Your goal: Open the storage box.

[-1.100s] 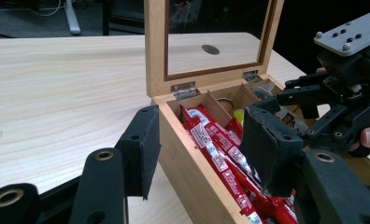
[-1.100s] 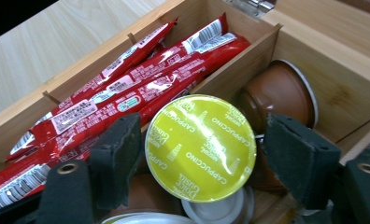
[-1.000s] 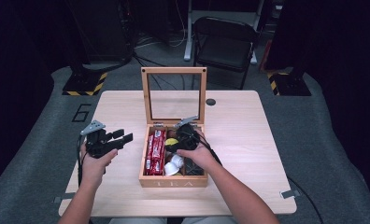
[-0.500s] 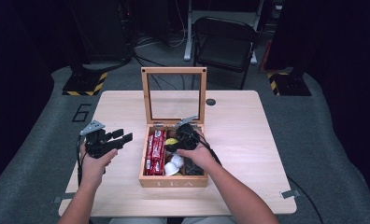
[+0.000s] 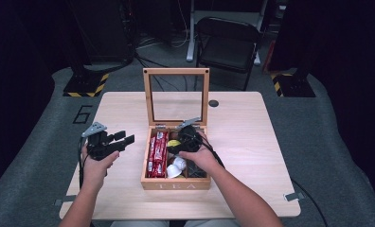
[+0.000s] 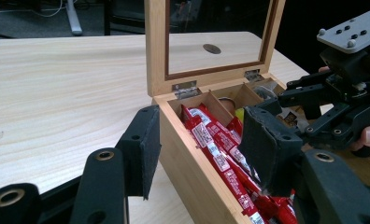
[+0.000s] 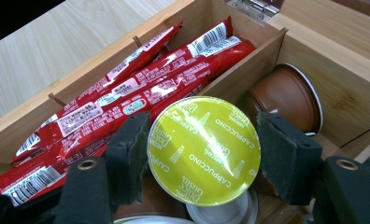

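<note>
While the right tongs (image 7: 199,154) sat inside the wooden box (image 5: 176,183), their jaws had just been closing on a yellow-lidded coffee capsule (image 7: 204,149) in the middle compartment, and both pads now seemed to touch its rim. The left tongs (image 6: 199,149) hung half open and empty over the desk (image 5: 252,142) beside the box. Gripped only by its round edge, the capsule could pivot or slip out, dropping among the red packets (image 7: 127,93).
</note>
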A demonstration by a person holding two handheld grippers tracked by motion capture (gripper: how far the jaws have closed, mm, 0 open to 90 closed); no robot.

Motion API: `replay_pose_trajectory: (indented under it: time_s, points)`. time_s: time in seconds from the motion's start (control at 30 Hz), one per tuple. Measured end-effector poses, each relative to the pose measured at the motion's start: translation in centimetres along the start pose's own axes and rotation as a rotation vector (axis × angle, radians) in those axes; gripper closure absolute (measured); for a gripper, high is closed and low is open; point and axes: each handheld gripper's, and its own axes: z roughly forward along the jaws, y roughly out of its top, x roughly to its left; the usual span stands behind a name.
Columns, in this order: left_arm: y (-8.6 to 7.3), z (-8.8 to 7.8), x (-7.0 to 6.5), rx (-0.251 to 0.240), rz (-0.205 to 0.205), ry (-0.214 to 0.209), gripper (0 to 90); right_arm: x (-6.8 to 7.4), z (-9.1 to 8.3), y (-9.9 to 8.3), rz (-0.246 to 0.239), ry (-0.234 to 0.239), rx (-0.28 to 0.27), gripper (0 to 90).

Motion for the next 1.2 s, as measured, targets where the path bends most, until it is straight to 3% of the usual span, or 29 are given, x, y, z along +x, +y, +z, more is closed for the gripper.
replay_pose_trajectory:
  time_s: [0.43,0.63,0.8,1.2]
  points:
    - [0.0,-0.1,0.1,-0.005,-0.004,0.002,47.3,0.6,-1.1,0.3,-0.026,0.0,-0.035,37.0]
    - [0.1,-0.3,0.1,-0.01,-0.006,0.002,47.4,1.3,-2.1,0.6,-0.056,-0.021,-0.046,37.0]
    - [0.2,-0.5,0.2,-0.012,-0.004,0.001,47.3,1.7,-3.3,1.0,-0.111,-0.039,-0.068,37.0]
    - [0.1,-0.4,0.2,-0.011,-0.005,0.006,47.4,1.8,-5.5,0.7,-0.117,-0.05,-0.091,37.0]
